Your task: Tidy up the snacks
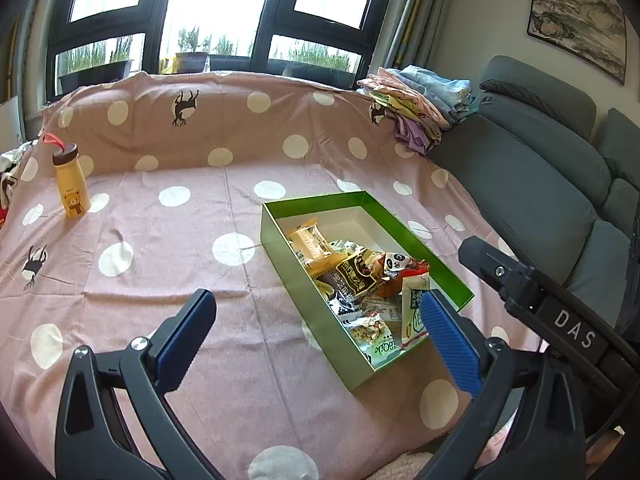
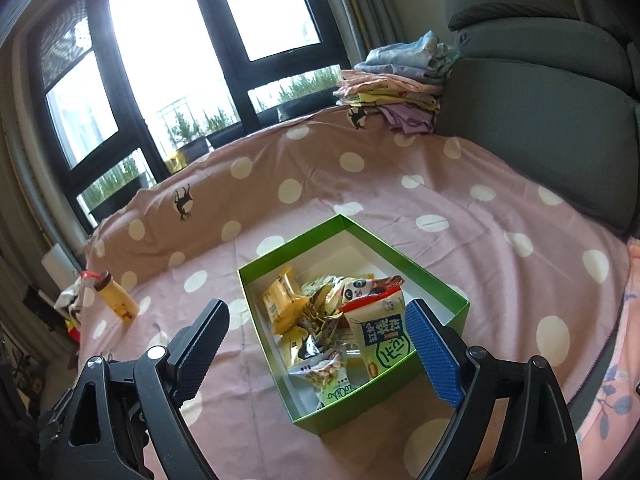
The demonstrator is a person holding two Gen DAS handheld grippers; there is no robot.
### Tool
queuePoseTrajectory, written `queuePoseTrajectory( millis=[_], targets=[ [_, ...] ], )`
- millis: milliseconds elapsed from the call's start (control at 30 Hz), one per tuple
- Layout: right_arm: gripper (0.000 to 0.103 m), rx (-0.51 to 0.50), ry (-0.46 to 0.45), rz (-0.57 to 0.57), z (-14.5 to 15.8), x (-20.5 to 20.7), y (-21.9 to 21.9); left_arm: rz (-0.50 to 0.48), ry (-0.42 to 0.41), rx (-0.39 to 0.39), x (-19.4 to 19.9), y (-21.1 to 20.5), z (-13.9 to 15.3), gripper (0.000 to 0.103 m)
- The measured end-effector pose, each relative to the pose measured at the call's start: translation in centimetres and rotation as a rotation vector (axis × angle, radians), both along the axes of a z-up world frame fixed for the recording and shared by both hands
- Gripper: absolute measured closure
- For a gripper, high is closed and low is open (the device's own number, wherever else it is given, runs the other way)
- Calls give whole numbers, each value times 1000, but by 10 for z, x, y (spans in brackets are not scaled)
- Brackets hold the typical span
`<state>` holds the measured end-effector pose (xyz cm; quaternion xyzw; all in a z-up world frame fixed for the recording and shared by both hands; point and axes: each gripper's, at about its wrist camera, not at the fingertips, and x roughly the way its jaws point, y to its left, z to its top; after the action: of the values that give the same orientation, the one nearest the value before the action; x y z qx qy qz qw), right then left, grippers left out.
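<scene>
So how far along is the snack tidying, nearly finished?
Seemingly nearly done: the snack packets all lie in the green box, and none shows on the spotted cloth. Left gripper and right gripper are open and empty. Only the yellow bottle stands outside.

- A green box point(image 1: 362, 364), long, shallow and lidless with a pale inside, lies flat on the spotted cloth. It sits ahead of the left gripper point(image 1: 318, 330) and toward its right finger; from the right gripper point(image 2: 320, 344) it lies straight ahead, its near end between the spread fingers.
- Snack packets point(image 1: 352, 276) lie heaped loosely in the near half of the box; the far end shows bare floor.
- Among them: a yellow wafer pack point(image 2: 280, 300) at the far left of the heap, a panda-printed pouch point(image 2: 360, 288), a white-and-green pouch point(image 2: 380, 336) propped up beside the right gripper's blue finger, and a clear nut bag point(image 2: 324, 376) nearest.
</scene>
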<state>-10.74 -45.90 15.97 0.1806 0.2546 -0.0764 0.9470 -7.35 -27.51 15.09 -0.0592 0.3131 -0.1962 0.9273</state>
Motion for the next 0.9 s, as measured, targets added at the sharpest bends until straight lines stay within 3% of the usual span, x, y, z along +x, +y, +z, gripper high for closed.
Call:
queuePoseTrajectory(
  millis=[900],
  targets=[
    [13,32,47,-55,-6,0,-13,-54,40,29,0,-15,-6,1]
  ],
)
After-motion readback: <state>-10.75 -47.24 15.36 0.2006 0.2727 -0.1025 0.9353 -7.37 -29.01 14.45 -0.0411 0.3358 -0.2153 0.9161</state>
